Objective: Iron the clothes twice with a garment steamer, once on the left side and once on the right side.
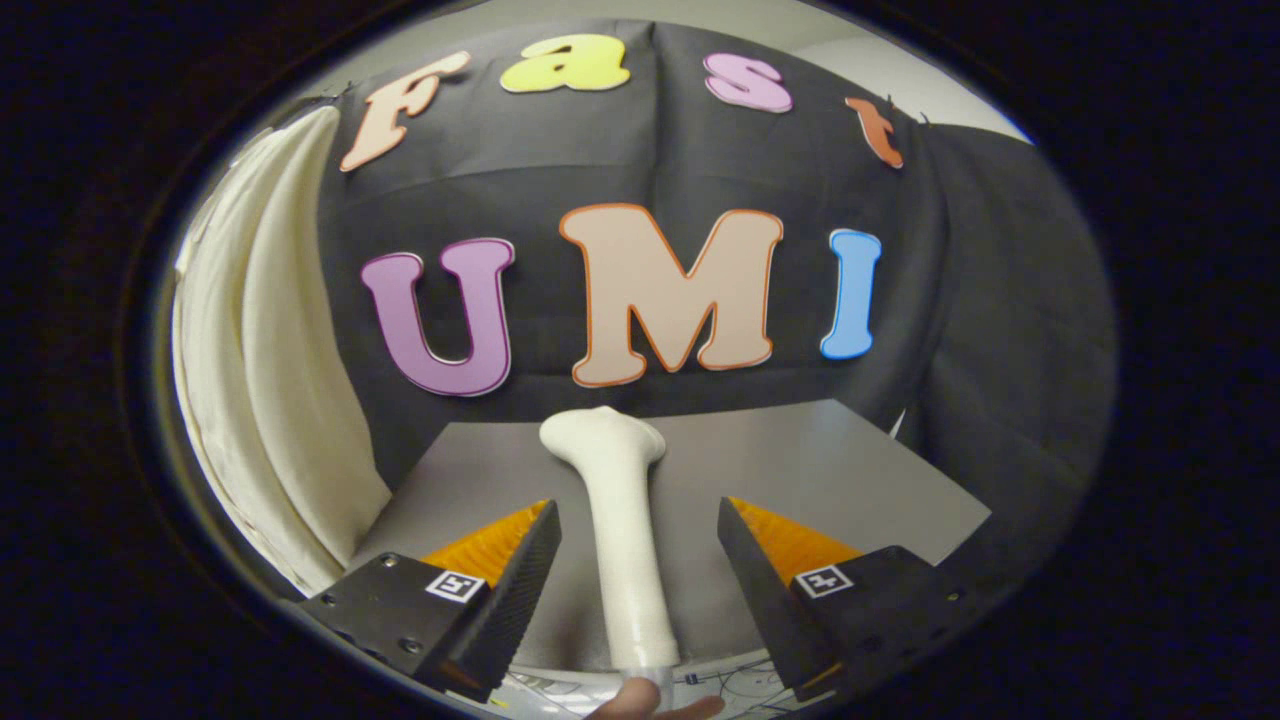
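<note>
Between the open fingers [638,530] stands the white garment steamer [620,530], untouched by either, on the grey table [830,470]; cream cloth [270,380] hangs far left.

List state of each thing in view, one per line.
gripper: fingers open, neither touching the steamer.
steamer: cream, standing upright between the fingers, head up, held at its base by a hand.
garment: cream cloth hanging beside the table, beyond the fingers; ironed or not, cannot tell.
table: grey, in front of the black cloth wall.
</note>
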A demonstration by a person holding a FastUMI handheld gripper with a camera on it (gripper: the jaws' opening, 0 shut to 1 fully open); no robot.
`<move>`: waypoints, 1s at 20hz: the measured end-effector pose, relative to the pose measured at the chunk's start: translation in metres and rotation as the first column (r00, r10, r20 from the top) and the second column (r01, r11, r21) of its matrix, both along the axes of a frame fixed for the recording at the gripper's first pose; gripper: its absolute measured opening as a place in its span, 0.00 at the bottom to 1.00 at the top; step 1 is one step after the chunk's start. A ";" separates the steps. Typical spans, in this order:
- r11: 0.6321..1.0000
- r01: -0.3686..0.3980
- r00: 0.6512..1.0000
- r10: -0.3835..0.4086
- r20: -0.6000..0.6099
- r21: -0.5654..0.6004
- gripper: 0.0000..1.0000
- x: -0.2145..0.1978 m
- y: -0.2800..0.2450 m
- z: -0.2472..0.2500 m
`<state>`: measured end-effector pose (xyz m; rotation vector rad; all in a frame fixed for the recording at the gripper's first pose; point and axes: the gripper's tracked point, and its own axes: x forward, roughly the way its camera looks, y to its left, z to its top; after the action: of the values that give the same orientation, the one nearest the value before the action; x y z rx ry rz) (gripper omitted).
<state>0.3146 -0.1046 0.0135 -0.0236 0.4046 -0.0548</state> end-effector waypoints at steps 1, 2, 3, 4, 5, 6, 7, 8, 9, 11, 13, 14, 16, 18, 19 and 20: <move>1.000 -0.004 0.999 0.004 -0.045 -0.003 0.97 0.009 0.001 -0.005; 1.000 0.002 0.995 -0.003 -0.096 -0.017 0.97 0.015 0.001 -0.010; 1.000 0.009 0.990 -0.012 -0.140 -0.022 0.97 0.018 0.001 -0.013; 1.000 0.003 0.985 -0.006 -0.170 -0.021 0.98 0.026 0.005 -0.016; 1.000 -0.006 0.984 0.004 -0.179 -0.014 0.98 0.035 0.008 -0.015; 1.000 -0.007 0.980 0.004 -0.201 -0.015 0.98 0.041 0.010 -0.016; 1.000 -0.006 0.974 0.004 -0.226 -0.009 0.97 0.044 0.012 -0.017; 1.000 0.003 0.961 -0.001 -0.277 0.006 0.96 0.048 0.015 -0.023; 1.000 0.013 0.947 -0.007 -0.320 0.016 0.94 0.049 0.017 -0.026; 0.999 0.008 0.948 0.006 -0.318 0.040 0.91 0.061 0.021 -0.021; 0.998 0.009 0.941 0.014 -0.339 0.067 0.87 0.064 0.026 -0.021; 0.998 0.014 0.943 0.008 -0.333 0.063 0.85 0.063 0.022 -0.019; 0.996 0.045 0.940 -0.015 -0.340 0.080 0.77 0.065 0.018 -0.021; 0.996 0.046 0.937 -0.018 -0.349 0.072 0.60 0.065 0.016 -0.020; 0.997 0.043 0.940 -0.020 -0.342 0.061 0.57 0.065 0.015 -0.019; 0.998 0.039 0.938 -0.023 -0.345 0.041 0.55 0.065 0.014 -0.019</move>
<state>0.3791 -0.0904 -0.0059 0.0202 0.7575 -0.0725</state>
